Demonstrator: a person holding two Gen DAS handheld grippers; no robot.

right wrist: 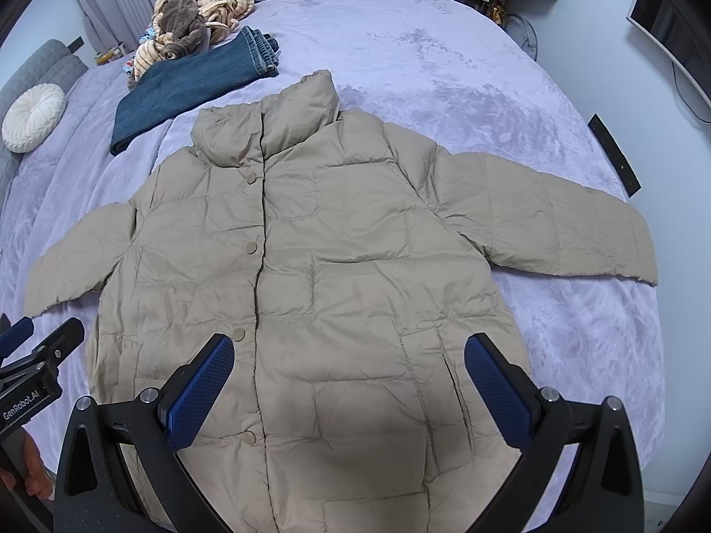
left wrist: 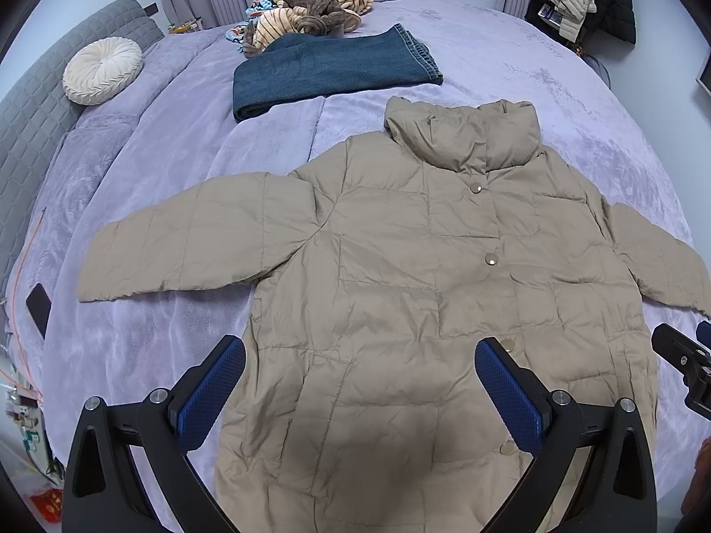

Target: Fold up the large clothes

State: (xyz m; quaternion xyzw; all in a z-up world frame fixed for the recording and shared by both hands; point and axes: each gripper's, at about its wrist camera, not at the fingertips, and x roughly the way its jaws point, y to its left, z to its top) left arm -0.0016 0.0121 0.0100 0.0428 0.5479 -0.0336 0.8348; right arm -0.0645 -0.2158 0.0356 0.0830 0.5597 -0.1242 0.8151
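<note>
Jacket (left wrist: 400,266) flat on bed, hem under both grippers' wide-spread, empty fingers (right wrist: 200,395).

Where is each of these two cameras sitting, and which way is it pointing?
Left wrist: rides the open left tool, looking up the beige puffer jacket from its hem; the right tool peeks in at right.
Right wrist: rides the right tool, same direction; left tool shows at left.
Shared: jacket, folded jeans, lilac bedspread.
</note>
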